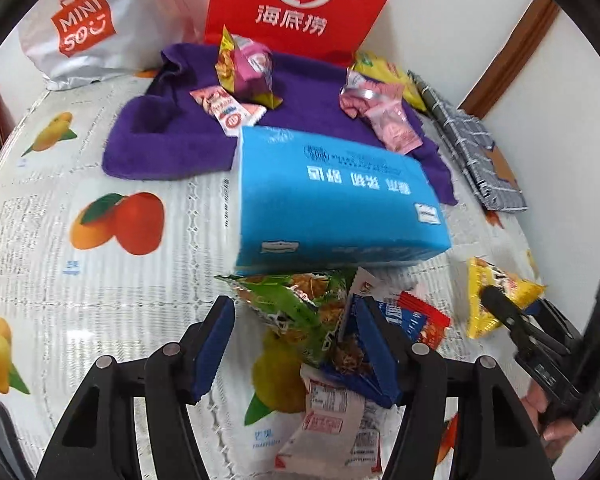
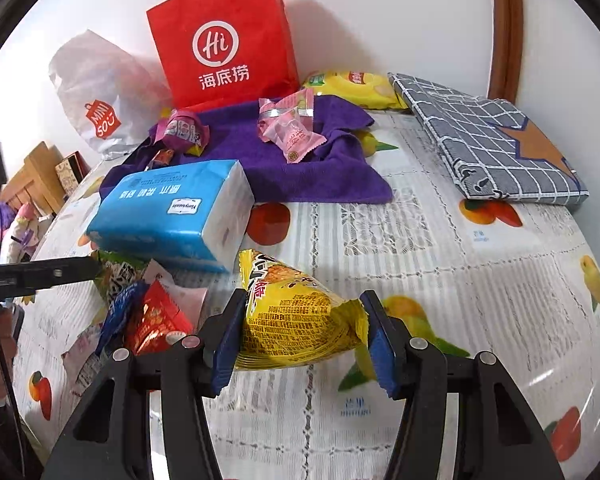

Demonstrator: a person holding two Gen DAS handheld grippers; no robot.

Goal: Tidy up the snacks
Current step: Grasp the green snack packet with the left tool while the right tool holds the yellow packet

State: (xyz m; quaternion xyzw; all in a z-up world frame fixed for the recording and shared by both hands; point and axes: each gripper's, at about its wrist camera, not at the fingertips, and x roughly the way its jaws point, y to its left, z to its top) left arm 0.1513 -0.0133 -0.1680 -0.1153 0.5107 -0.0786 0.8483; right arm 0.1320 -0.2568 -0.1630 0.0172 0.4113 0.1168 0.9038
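Observation:
My left gripper (image 1: 290,344) is open, its fingers either side of a green snack packet (image 1: 300,300) lying in a pile with a dark blue packet (image 1: 356,364) and a red-and-white packet (image 1: 336,420). My right gripper (image 2: 304,344) stands around a yellow triangular snack packet (image 2: 296,316), jaws close to its sides; it also shows in the left wrist view (image 1: 496,300). A purple towel (image 1: 172,140) at the back holds pink and yellow snack packets (image 1: 244,68) and pink candy packets (image 2: 296,128).
A blue tissue pack (image 1: 332,204) lies mid-table on the fruit-print tablecloth (image 2: 460,280). A red paper bag (image 2: 224,36) and a white Miniso bag (image 1: 80,28) stand at the wall. A grey checked folder (image 2: 492,144) lies at the right.

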